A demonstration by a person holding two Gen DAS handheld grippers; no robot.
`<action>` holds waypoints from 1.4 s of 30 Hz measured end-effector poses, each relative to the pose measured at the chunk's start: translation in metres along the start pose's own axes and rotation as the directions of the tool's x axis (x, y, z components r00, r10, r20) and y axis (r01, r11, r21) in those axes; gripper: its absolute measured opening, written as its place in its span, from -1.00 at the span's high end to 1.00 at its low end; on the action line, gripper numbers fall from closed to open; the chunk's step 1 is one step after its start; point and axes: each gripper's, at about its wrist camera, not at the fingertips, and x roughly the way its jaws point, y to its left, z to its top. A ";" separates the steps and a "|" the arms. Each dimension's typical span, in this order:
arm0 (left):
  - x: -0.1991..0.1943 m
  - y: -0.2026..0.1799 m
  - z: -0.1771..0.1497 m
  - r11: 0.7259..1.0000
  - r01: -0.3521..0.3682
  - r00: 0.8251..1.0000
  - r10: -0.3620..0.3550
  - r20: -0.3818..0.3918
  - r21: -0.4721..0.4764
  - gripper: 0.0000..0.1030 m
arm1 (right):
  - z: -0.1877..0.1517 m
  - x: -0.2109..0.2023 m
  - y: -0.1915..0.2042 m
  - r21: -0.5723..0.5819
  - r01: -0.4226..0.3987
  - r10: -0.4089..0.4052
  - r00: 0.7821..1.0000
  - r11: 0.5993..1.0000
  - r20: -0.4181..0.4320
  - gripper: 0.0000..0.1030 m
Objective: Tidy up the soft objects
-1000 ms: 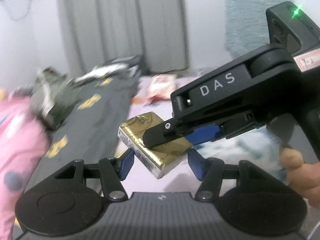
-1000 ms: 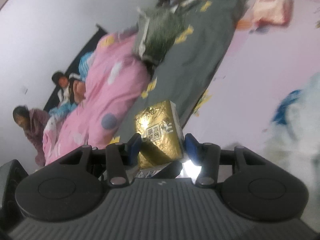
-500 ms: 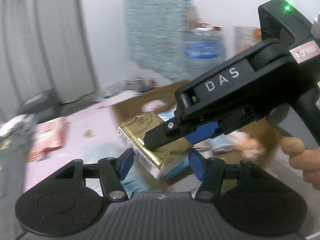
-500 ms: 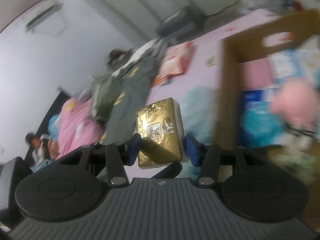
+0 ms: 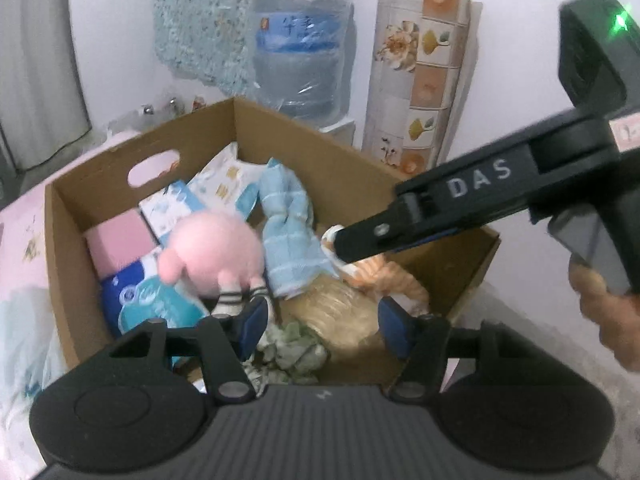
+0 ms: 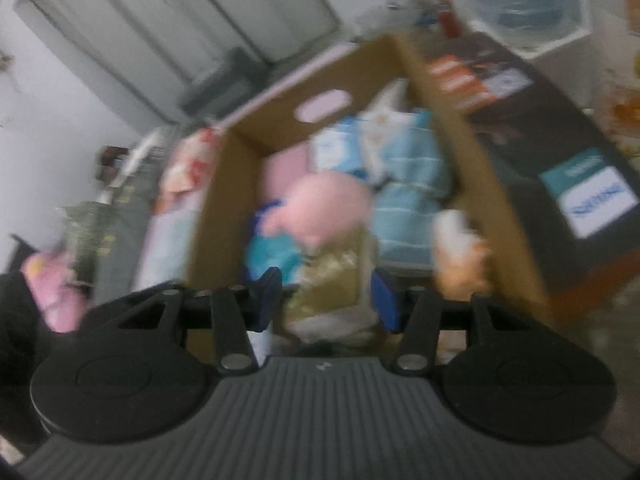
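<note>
Left claw (image 5: 320, 316) is hovering over the near edge of the cardboard box (image 5: 64, 240) with its jaws opening and nothing pinched between them; it seems to be only guiding the drop. Right claw (image 6: 326, 300), held by a hand (image 5: 612, 320), is reaching in over the right side of the box. Its jaws are spread a little, and as far as the blur allows, its pads are no longer pressing anything.

Below both claws, the gold pack (image 5: 340, 312) is sitting low in the near part of the box, free of either grip. It is probably going there because that corner has room left.

Beside it, crumpled green cloth (image 5: 292, 352) is filling the near floor of the box, and an orange-and-white plush (image 5: 384, 276) is lying against the right wall. Toward the middle, a pink plush toy (image 5: 216, 252) is resting on tissue packs (image 5: 160, 304), with a blue towel (image 5: 292, 240) slumping next to it.

Behind the box, a water jug (image 5: 300, 48) and a rolled mat (image 5: 420, 72) are standing against the wall.
</note>
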 end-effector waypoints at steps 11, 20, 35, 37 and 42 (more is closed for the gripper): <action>-0.064 0.042 -0.002 0.993 -0.045 0.993 0.057 0.105 -0.110 -0.48 | -0.016 -0.018 0.004 0.001 -0.065 0.065 0.995 0.998 0.069 -0.02; -0.121 0.076 -0.028 0.971 -0.126 0.970 0.164 0.181 -0.203 -0.74 | -0.034 -0.047 0.036 -0.013 -0.099 0.100 0.979 0.995 0.175 -0.26; -0.192 0.134 -0.119 0.811 -0.409 0.871 0.484 0.088 -0.418 -1.00 | -0.087 -0.024 0.155 -0.209 0.072 -0.007 0.955 0.975 0.298 -0.98; -0.196 0.139 -0.127 0.788 -0.430 0.864 0.501 0.053 -0.440 -1.00 | -0.094 -0.017 0.171 -0.249 0.109 -0.034 0.956 0.962 0.290 -0.98; -0.203 0.147 -0.144 0.746 -0.459 0.851 0.525 0.001 -0.483 -1.00 | -0.106 -0.015 0.194 -0.268 0.167 -0.086 0.953 0.949 0.290 -0.98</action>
